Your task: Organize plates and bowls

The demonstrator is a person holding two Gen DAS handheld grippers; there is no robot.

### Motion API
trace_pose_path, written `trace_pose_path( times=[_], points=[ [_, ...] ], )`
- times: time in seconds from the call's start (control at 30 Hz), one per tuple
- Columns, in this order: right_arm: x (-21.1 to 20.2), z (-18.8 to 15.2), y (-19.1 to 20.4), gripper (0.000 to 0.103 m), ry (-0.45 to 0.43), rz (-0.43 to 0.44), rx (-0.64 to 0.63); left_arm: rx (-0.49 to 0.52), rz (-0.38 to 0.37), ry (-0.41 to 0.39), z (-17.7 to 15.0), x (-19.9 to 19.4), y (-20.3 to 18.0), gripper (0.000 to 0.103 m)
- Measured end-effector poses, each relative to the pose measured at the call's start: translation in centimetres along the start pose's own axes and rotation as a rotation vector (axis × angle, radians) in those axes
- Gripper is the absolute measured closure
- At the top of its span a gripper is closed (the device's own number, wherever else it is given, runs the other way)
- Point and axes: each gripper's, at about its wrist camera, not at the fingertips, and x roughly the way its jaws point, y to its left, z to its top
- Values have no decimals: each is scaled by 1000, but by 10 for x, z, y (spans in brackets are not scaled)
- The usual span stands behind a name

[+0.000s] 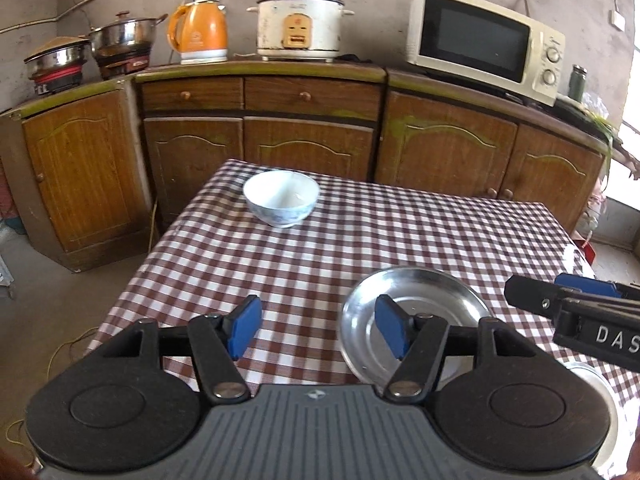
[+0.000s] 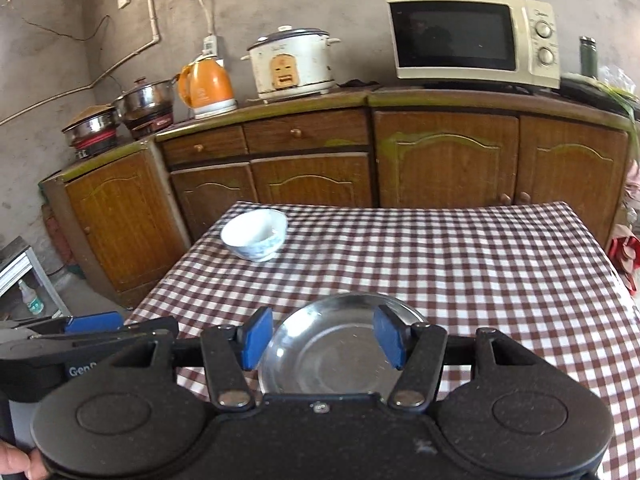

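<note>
- Left gripper (image 1: pixel 318 330), black with blue pads: jaws parted about halfway, nothing between them, held above the checked tablecloth (image 1: pixel 280 264).
- Right gripper (image 2: pixel 323 338), same make: jaws parted about halfway, empty, raised over the plate.
- Round shallow stainless-steel plate (image 1: pixel 436 296): flat on the near part of the table, below and beyond the right gripper's pads, just right of the left gripper; empty.
- White ceramic bowl with blue pattern (image 1: pixel 281 199): upright near the far left corner, well apart from both grippers; empty.
- Second pale dish (image 1: pixel 596 384): partly hidden at near right edge.
</note>
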Motion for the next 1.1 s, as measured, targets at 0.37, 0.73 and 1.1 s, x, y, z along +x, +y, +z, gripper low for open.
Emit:
trace_pose_path(
  times=[0.37, 0.73, 1.1],
  points=[
    [22, 18, 36, 32, -8, 40, -33, -17, 46, -14, 15, 5, 32, 38],
    [51, 29, 57, 31, 7, 59, -43, -28, 57, -5, 26, 23, 50, 38],
    [80, 38, 71, 30, 18, 76, -61, -28, 68, 7, 36, 43, 58, 38]
  ],
)
